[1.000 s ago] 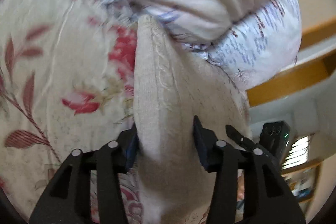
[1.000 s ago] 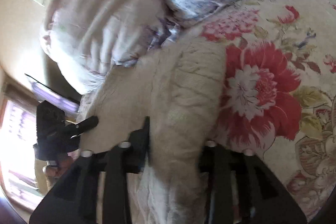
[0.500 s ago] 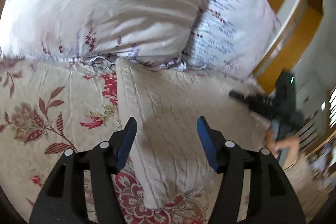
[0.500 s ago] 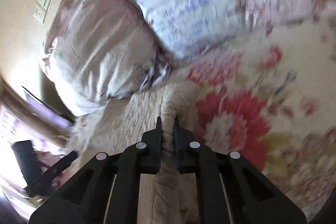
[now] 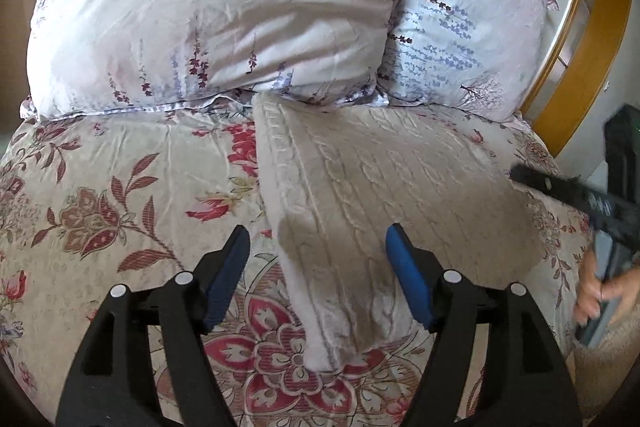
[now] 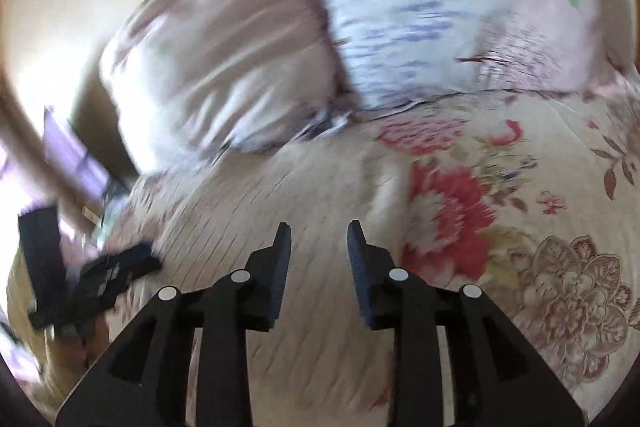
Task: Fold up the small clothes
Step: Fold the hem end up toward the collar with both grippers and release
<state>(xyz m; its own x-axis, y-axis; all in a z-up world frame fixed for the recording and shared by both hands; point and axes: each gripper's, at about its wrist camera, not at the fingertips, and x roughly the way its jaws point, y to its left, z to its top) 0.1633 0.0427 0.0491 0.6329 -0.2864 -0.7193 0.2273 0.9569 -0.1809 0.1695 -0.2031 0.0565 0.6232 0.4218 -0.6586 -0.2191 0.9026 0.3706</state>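
A cream cable-knit garment (image 5: 372, 187) lies flat on the flowered bedspread (image 5: 120, 195), its far edge against the pillows. My left gripper (image 5: 318, 247) hovers above the garment's near left corner, jaws opening, blue pads apart and touching nothing. In the blurred right wrist view the same knit garment (image 6: 280, 195) spreads below my right gripper (image 6: 316, 239), whose jaws are opening with nothing between them. The right gripper shows in the left wrist view as a dark tool (image 5: 600, 203) held by a hand (image 5: 600, 295) at the garment's right edge.
Two large pillows, one pinkish (image 5: 216, 7) and one with lavender print (image 5: 468, 27), stand at the head of the bed. A wooden bed frame (image 5: 580, 39) rises at the right. The flowered bedspread (image 6: 520, 207) extends right of the garment.
Both grippers let go of the knit garment and lifted away; it now lies flat. The left jaws widened; the right jaws shut on a fold, then parted. Both views tilted up toward the pillows.
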